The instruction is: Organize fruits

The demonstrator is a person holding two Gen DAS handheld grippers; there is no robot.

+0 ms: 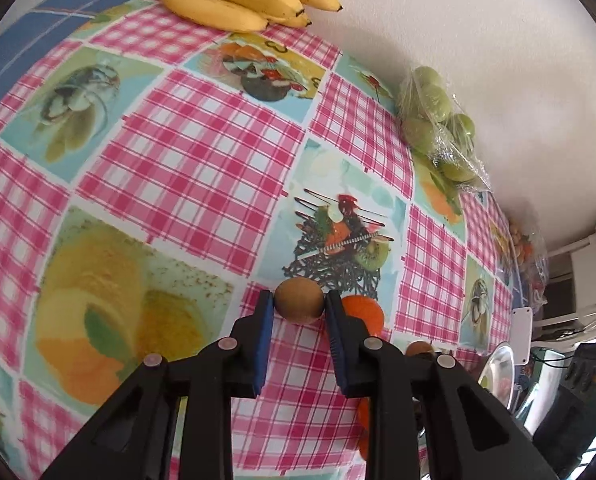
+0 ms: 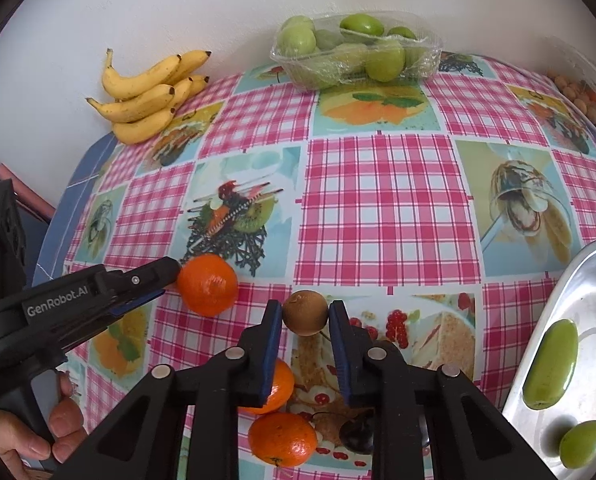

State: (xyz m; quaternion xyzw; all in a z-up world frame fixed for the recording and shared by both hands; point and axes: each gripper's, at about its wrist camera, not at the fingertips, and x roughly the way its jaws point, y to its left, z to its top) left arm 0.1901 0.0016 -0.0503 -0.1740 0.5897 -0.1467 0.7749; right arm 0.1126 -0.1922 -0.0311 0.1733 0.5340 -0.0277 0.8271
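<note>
The left gripper (image 1: 299, 308) has its blue-padded jaws narrowed to the width of a small round brown fruit (image 1: 299, 306), both pads against its sides. The right gripper (image 2: 305, 314) is set the same way, closed in on another round brown fruit (image 2: 305, 312) of the same kind; I cannot tell whether either fruit is off the table. Seen from the right wrist, the left gripper comes in side-on from the left, held by the person's left hand (image 2: 54, 428), its tip right beside a glossy round orange mandarin (image 2: 207, 290). Two more orange mandarins (image 2: 282, 438) lie touching each other under the right gripper's left finger, with a small dark round fruit (image 2: 355, 436) just beside them. To the right sits a shiny oval metal tray (image 2: 593, 280) holding two smooth green oblong fruits (image 2: 550, 364), apart from each other. All of it rests on a pink-checked tablecloth printed with dessert pictures (image 2: 377, 200). Against the white wall at the far edge stand a clear plastic punnet of green fruits under film (image 2: 357, 52) and, well to its left, a bunch of yellow bananas (image 2: 150, 92).
</note>
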